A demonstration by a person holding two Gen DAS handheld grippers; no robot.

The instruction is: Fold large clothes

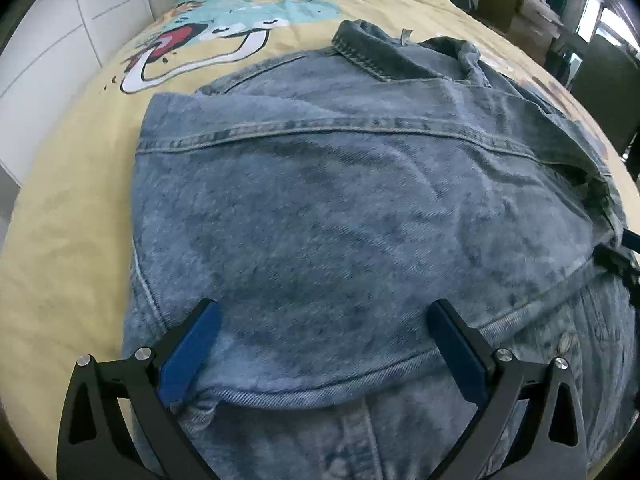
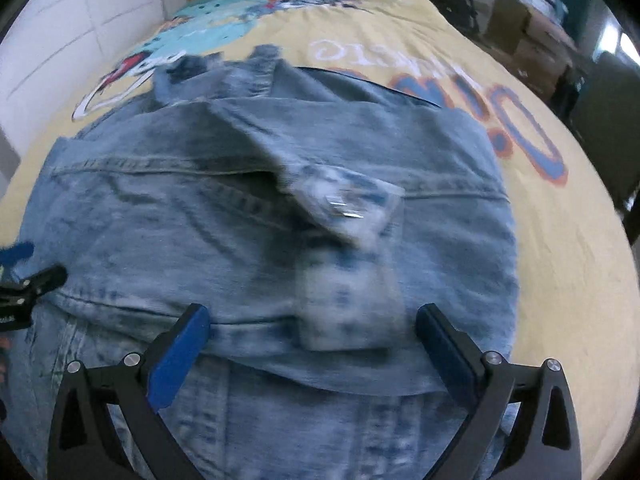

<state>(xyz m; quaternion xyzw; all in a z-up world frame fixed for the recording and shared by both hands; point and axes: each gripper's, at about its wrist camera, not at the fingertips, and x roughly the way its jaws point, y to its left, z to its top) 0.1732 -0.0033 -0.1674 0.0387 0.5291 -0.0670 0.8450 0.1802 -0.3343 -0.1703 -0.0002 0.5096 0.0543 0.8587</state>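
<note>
A light-blue denim jacket [image 1: 340, 208] lies partly folded on a yellow printed bedspread [image 1: 68, 184], its collar [image 1: 376, 52] at the far end. My left gripper [image 1: 324, 316] hovers open over the jacket's near folded edge, with nothing between its blue pads. In the right wrist view the same jacket [image 2: 200, 232] shows a sleeve laid across it, the cuff [image 2: 348, 212] with metal snaps near the middle. My right gripper [image 2: 312, 320] stands open just above the cloth. The left gripper's tip [image 2: 32, 280] shows at that view's left edge, and the right gripper's tip [image 1: 620, 260] at the other view's right edge.
The bedspread [image 2: 560, 280] carries a cartoon print [image 1: 192, 52] and lettering [image 2: 520, 128]. A white panelled wall [image 1: 60, 40] runs along the left. Cardboard boxes [image 2: 532, 28] and dark furniture [image 1: 600, 92] stand past the bed's right side.
</note>
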